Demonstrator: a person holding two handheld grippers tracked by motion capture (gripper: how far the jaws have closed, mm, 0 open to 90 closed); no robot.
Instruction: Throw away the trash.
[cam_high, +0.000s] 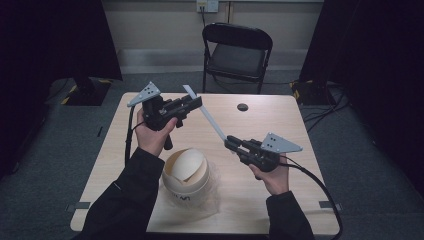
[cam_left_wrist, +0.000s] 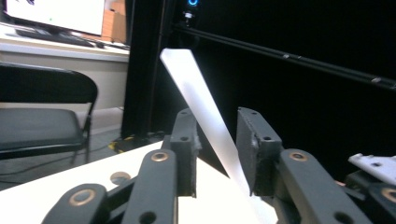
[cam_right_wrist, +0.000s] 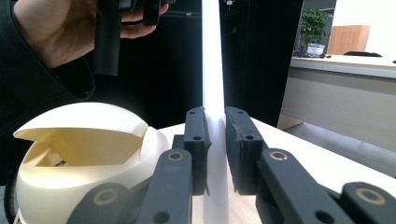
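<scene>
A long white flat strip (cam_high: 210, 120) slants above the table between both grippers. My left gripper (cam_high: 197, 102) holds its far upper end. In the left gripper view the strip (cam_left_wrist: 196, 93) crosses slantwise between the jaws of the left gripper (cam_left_wrist: 217, 135) and touches both pads. My right gripper (cam_high: 229, 141) is shut on the strip's near lower end. In the right gripper view the strip (cam_right_wrist: 212, 70) rises straight up, pinched between the jaws of the right gripper (cam_right_wrist: 215, 126).
A cream round bin with a swing lid (cam_high: 186, 175) stands on the wooden table (cam_high: 260, 115) near its front edge, beside the left forearm, and the bin (cam_right_wrist: 79, 140) appears left of the right gripper's jaws. A black folding chair (cam_high: 237, 55) stands beyond the table. A dark cable hole (cam_high: 242, 107) lies near the far edge.
</scene>
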